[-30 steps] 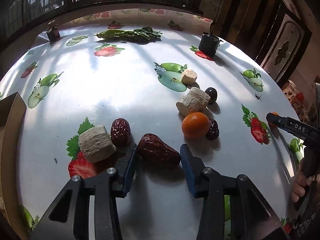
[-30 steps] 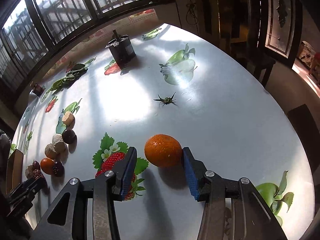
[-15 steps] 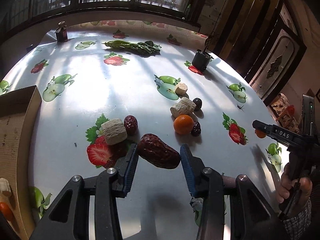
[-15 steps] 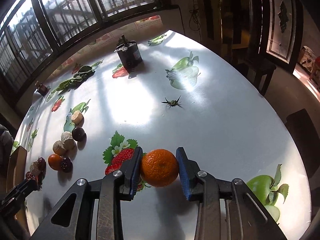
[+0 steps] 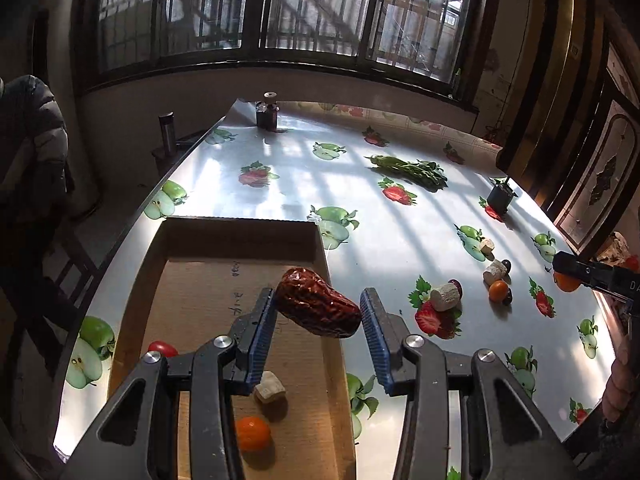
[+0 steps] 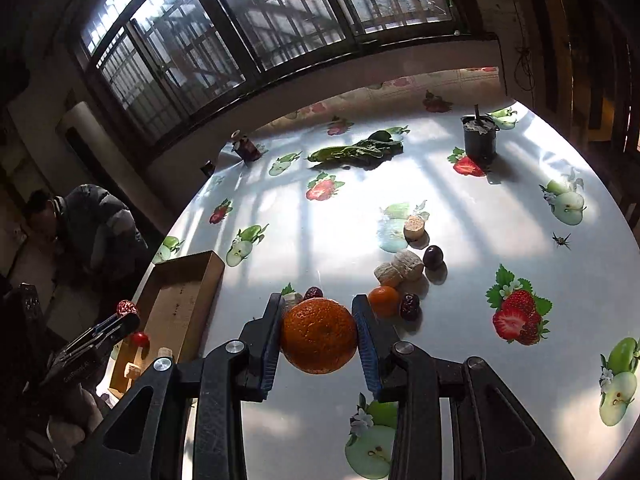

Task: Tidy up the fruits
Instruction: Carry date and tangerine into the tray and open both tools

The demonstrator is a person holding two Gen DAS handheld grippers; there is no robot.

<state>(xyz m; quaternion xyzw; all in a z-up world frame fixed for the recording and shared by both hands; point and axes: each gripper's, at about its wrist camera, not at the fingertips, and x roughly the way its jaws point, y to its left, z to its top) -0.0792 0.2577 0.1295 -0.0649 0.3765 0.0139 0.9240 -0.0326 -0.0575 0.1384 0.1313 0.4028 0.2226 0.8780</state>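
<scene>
Left gripper (image 5: 318, 314) pinching date (image 5: 316, 307), held in air over box (image 5: 240, 226) right edge. Right gripper (image 6: 318, 334) clamped on orange (image 6: 318, 335), above table (image 6: 460, 216). Box holds tomato (image 5: 162, 348), small orange (image 5: 253, 433), pale chunk (image 5: 271, 387).

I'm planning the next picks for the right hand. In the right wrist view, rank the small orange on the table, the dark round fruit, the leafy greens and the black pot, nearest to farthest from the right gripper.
From the right gripper:
1. Small orange, just beyond its right finger.
2. Dark round fruit, farther, to the right.
3. and 4. Leafy greens, far center, and black pot, far right: too close to call.
</scene>
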